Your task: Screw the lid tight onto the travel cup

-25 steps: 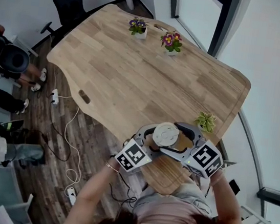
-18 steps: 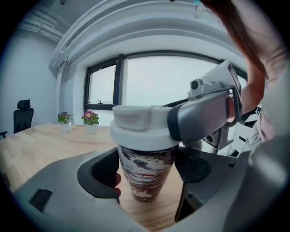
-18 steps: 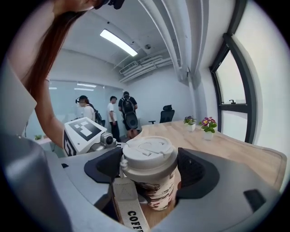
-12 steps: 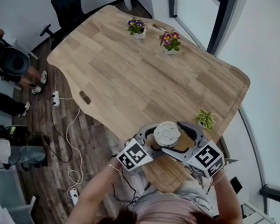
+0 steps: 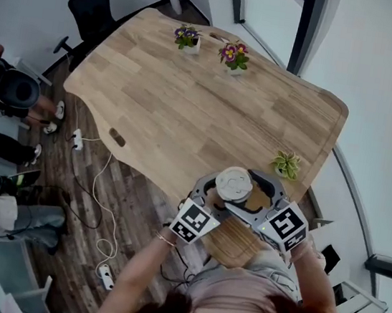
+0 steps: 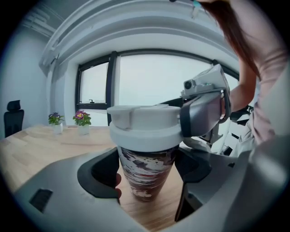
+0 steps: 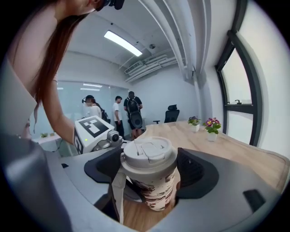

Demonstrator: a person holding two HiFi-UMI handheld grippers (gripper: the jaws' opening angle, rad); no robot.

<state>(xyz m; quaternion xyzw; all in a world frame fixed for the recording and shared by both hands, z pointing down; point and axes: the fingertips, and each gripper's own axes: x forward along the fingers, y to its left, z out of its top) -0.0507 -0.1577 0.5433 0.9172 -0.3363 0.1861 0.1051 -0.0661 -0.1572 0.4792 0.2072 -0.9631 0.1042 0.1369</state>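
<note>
Cup (image 6: 146, 174): brown-white marbled body, white lid (image 6: 142, 124) on top. Left gripper (image 6: 147, 181) clamps the body, right gripper (image 7: 152, 170) clamps the lid. Small plant (image 5: 287, 165) just beyond right gripper, flower pots (image 5: 187, 39) far ahead.

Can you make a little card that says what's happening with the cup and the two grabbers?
Cup: brown-and-white patterned travel cup, upright over the light wooden table
Lid: white plastic lid, on top of the cup
Left gripper: fingers closed on the cup's body
Right gripper: fingers closed on the lid
Also there: three small potted plants
</note>
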